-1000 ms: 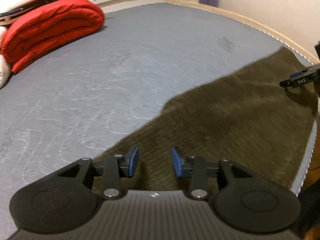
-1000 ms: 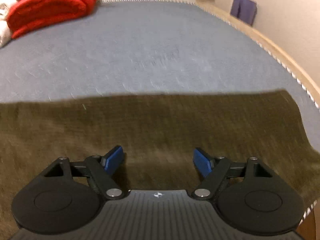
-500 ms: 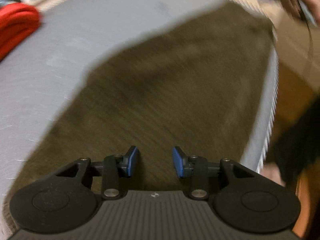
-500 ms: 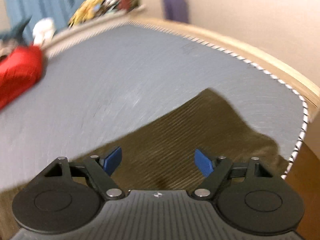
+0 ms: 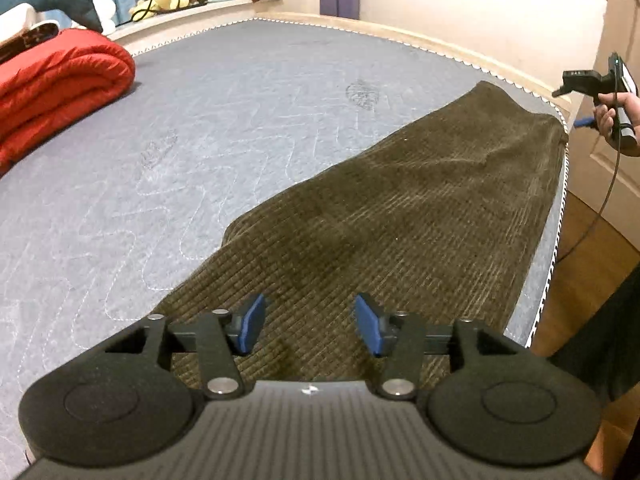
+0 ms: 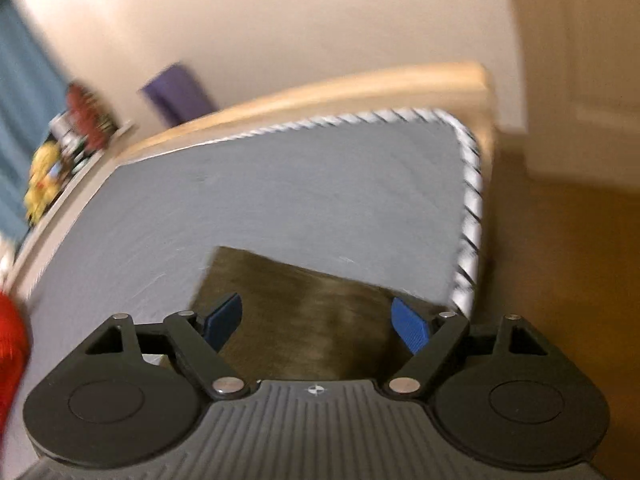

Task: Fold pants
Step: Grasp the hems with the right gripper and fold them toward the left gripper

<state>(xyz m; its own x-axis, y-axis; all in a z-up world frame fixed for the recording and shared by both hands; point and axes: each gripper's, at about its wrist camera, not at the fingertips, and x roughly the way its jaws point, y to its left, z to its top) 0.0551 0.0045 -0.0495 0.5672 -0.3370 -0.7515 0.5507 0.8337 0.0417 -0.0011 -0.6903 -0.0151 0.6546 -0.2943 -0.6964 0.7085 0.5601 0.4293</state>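
The olive-brown ribbed corduroy pants (image 5: 400, 216) lie flat as one long strip along the near edge of the grey quilted mattress (image 5: 240, 128), one end under the left gripper (image 5: 310, 322) and the other end reaching the far corner by the wooden floor. Compared with a second ago, the left gripper's jaws have just been opening: the blue pads (image 5: 252, 322) now stand clearly wider apart, with nothing pinched between them, only corduroy lying on the mattress beneath. Its view has swung round to look down the length of the garment instead of across it. The right gripper (image 6: 318, 320) has changed more: a second ago it looked square across the middle of the cloth, and now it has swept to the far end and rolled, so the mattress corner and its zigzag piping tilt across a blurred picture and only the end of the pants (image 6: 316, 312) shows between its wide-open, empty jaws. From the left view it appears held in a person's hand (image 5: 612, 112) beside the mattress corner, apart from the cloth. My reading is that the two grippers are now posted at opposite ends of the strip, which suits a lengthwise fold, end brought over to end; neither holds fabric yet, so the next move calls for each to come down and pinch its end.
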